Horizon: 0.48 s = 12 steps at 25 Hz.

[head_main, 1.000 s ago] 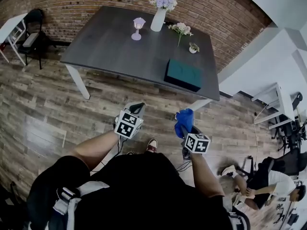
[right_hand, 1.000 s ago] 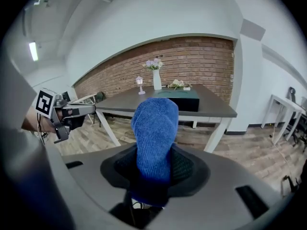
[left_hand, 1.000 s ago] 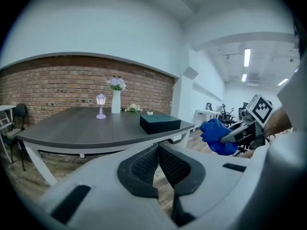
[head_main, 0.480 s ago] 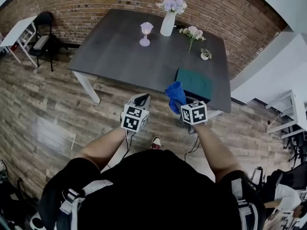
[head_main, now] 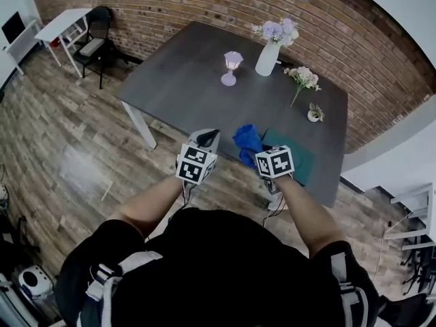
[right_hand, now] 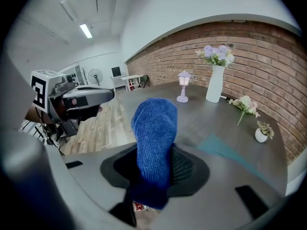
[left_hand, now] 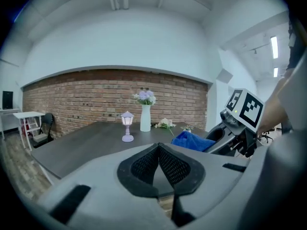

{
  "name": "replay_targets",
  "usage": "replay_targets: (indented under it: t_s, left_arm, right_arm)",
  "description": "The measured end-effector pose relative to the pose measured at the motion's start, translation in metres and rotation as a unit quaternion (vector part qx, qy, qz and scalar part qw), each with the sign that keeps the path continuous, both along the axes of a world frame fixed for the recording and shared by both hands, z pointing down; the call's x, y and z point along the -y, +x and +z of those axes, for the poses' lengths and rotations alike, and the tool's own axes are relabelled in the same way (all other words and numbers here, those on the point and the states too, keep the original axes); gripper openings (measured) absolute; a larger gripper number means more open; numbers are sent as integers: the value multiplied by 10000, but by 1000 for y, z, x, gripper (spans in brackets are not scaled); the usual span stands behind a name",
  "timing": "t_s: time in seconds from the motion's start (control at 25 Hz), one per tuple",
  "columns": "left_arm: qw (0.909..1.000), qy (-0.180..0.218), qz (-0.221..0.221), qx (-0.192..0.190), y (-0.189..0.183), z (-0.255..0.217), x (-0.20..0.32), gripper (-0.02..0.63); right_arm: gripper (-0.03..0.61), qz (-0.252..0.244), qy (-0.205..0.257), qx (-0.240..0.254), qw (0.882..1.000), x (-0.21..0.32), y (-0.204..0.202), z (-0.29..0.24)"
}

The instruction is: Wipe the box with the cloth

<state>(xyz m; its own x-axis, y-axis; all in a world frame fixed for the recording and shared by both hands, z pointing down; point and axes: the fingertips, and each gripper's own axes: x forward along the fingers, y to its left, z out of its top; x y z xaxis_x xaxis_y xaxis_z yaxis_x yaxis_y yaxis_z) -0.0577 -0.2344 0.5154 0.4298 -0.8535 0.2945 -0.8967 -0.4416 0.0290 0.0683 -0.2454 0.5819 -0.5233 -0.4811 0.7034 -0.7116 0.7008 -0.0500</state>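
Red-brown brick wall (head_main: 204, 12) along the far side; plain white wall (head_main: 402, 148) at the right. Grey-brown wood-plank floor (head_main: 61, 148). Dark grey rectangular table on white legs (head_main: 184, 80) stands near the brick. Small white desk (head_main: 65, 22) in the far left corner, black chair (head_main: 95, 38) just beside it. Fluorescent strip lights (right_hand: 86, 30) lit overhead.

right gripper (head_main: 255, 152) holds blue cloth (head_main: 246, 140) | teal box (head_main: 300, 163) on grey table (head_main: 184, 80) | left gripper (head_main: 209, 137) alongside
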Motion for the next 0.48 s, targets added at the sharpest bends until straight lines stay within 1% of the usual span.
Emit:
replay_targets:
  t_s: [0.08, 0.16, 0.32, 0.48]
  left_arm:
    - [9999, -75, -137, -22, -4, 2, 8, 9]
    - [9998, -146, -159, -41, -4, 6, 9, 9]
    - [9999, -38, -45, -83, -2, -1, 30, 9]
    - [9996, 37, 98, -254, -5, -4, 58, 9]
  right_arm:
    - [150, -166, -165, -41, 9997, 7, -7, 7]
    - [150, -289, -413, -51, 9987, 5, -13, 17]
    - [150, -560, -710, -253, 9956, 8, -24, 27]
    - [152, -612, -904, -492, 9928, 24, -34, 36]
